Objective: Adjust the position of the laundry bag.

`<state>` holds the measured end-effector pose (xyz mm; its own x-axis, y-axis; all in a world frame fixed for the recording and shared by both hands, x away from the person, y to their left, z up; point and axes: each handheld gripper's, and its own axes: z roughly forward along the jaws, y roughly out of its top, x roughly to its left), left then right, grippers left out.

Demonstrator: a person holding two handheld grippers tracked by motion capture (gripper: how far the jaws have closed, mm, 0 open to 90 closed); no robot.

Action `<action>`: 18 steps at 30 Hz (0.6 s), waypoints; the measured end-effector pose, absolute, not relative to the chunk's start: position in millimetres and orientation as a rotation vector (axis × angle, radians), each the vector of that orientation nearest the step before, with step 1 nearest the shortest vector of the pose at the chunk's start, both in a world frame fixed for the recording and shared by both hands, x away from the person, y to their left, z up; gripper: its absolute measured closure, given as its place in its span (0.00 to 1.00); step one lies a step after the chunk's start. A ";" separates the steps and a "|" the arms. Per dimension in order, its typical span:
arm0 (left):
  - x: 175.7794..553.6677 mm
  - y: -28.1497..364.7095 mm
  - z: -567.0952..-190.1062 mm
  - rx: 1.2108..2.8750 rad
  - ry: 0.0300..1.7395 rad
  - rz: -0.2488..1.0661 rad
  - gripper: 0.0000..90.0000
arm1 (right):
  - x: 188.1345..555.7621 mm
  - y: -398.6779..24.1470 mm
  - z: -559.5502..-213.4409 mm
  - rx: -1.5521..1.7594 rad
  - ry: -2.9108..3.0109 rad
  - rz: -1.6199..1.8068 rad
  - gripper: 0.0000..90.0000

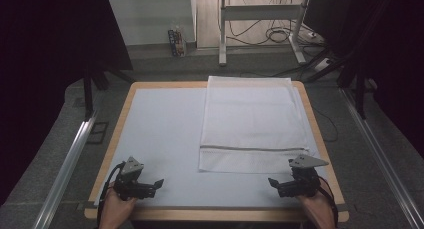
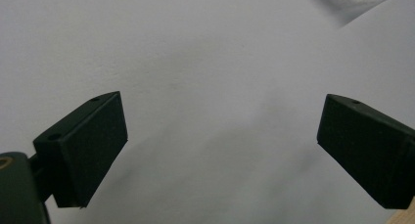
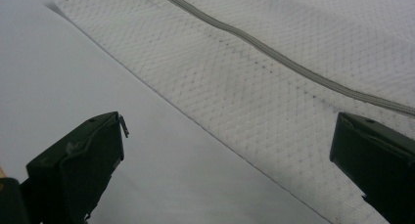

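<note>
A white mesh laundry bag lies flat on the right half of the table, its grey zipper running across near its front edge. My left gripper rests open at the table's front left, over the bare white cover, with nothing between its jaws. My right gripper is open at the front right, just in front of the bag's near edge. In the right gripper view the mesh bag and its zipper lie right ahead of the spread jaws.
The table has a wooden rim and a white cover. Beyond it are a metal frame stand, floor cables and a small box. Metal rails run along both sides.
</note>
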<state>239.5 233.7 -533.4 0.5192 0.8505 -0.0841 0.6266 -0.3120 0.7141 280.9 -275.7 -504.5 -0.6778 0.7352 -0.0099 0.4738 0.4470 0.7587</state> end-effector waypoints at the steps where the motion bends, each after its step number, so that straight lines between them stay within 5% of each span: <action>1: 239.5 232.9 -533.9 2.048 1.202 0.402 0.05 | 281.1 -276.1 -504.6 1.031 2.367 1.080 0.00; 18: 240.7 224.5 -530.5 2.077 1.168 0.408 0.03 | 284.0 -274.6 -503.4 1.056 2.318 1.094 0.01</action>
<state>240.7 224.5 -530.5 0.5420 0.8378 -0.0660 0.6142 -0.3412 0.7116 284.0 -274.6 -503.4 -0.6524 0.7578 -0.0115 0.4729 0.4188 0.7752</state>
